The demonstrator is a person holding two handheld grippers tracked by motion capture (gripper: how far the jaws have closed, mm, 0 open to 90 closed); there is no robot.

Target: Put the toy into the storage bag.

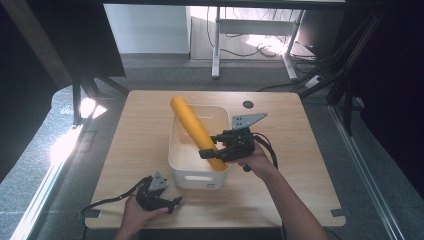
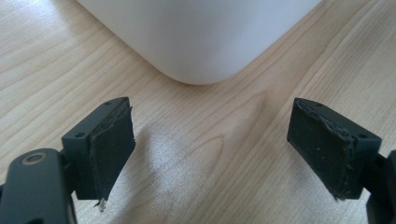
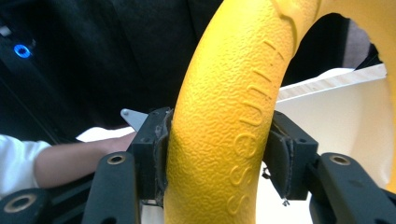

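Yellow foam roller (image 3: 233, 116) – embossed letters, "...ness" legible.

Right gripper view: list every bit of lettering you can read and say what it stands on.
"ness": raised letters, the visible end of a longer word, on the yellow roller between the right gripper jaws; the letters above them are too faint to read.
No other text is legible.

Beyond the gripper sits a light wooden table (image 1: 135, 145) on grey carpet floor (image 1: 165, 70). Farther off stand 2 white desk legs (image 1: 216, 45) with tangled cables (image 1: 250, 47); sunlight patches (image 1: 65, 142) fall left.
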